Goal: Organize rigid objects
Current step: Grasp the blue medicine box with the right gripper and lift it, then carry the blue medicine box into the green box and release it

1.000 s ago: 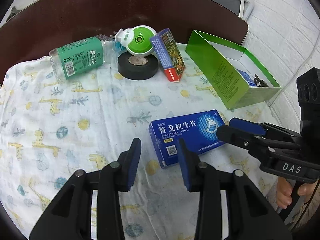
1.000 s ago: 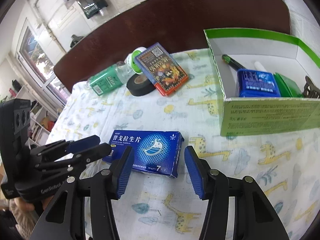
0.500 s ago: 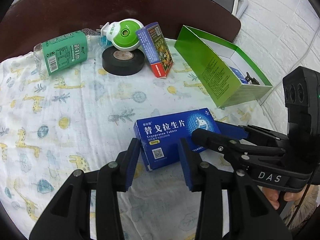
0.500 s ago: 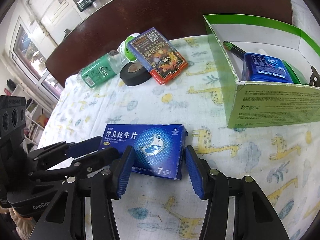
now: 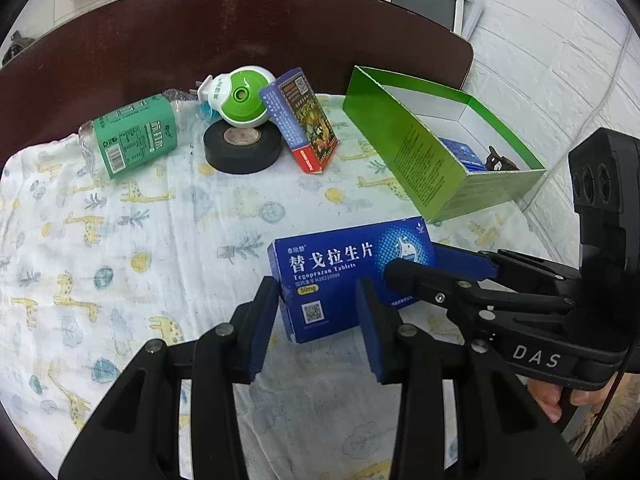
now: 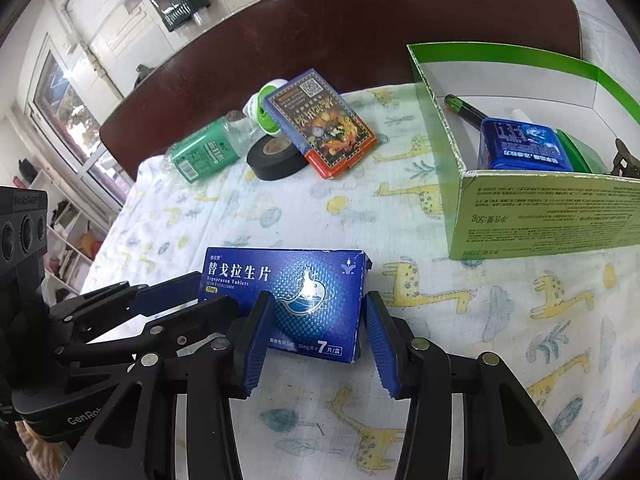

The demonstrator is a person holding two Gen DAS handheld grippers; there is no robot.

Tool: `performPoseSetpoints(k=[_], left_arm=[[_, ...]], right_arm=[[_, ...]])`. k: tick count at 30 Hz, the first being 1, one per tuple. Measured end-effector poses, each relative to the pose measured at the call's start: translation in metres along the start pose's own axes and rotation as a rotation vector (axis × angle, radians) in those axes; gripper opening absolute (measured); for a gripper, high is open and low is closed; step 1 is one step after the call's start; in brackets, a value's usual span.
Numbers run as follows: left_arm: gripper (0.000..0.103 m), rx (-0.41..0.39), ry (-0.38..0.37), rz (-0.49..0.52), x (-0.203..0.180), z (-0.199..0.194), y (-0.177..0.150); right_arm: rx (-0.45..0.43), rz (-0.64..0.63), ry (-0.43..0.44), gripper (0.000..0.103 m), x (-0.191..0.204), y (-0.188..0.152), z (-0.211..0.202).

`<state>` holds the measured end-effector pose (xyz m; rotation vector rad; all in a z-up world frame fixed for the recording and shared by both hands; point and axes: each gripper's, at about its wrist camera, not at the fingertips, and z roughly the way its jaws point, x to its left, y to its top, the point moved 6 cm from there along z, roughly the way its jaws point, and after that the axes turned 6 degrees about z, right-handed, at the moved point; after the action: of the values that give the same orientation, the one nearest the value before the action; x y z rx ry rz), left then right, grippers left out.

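Straddling the blue tablet box [image 6: 286,300], long axis running across the frame, the right tool [image 6: 316,332] is closing, pads apparently not yet pressing; left tool [image 5: 316,320] open at its other end.

Over the preceding second, both claws closed in on the blue tablet box [image 5: 352,276] from opposite ends. The left claw [image 5: 316,320], which had stood short of the box with only its right finger near the box's front corner, came to straddle the box's left end, one finger at each side. The right claw [image 6: 316,328], earlier short of the box's right end with a wide gap, advanced until its fingers flanked that end; its jaws were closing, the box between them. In the left wrist view the right claw [image 5: 436,268] moved from the box's right edge to overlap its top face.
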<state>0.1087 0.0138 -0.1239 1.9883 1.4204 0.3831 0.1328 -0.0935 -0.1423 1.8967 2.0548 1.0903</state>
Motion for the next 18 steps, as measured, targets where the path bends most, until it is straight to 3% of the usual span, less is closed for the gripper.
performPoseSetpoints(k=[10,18], left_arm=[[0.037,-0.111,0.042,0.078,-0.025,-0.032,0.043],[0.038,-0.168,0.040,0.179,-0.058,-0.032,0.089]], right_arm=[[-0.157,-0.043,0.029,0.049,0.006,0.024,-0.044],[-0.281,-0.026,0.029,0.049,-0.013,0.058,-0.082]])
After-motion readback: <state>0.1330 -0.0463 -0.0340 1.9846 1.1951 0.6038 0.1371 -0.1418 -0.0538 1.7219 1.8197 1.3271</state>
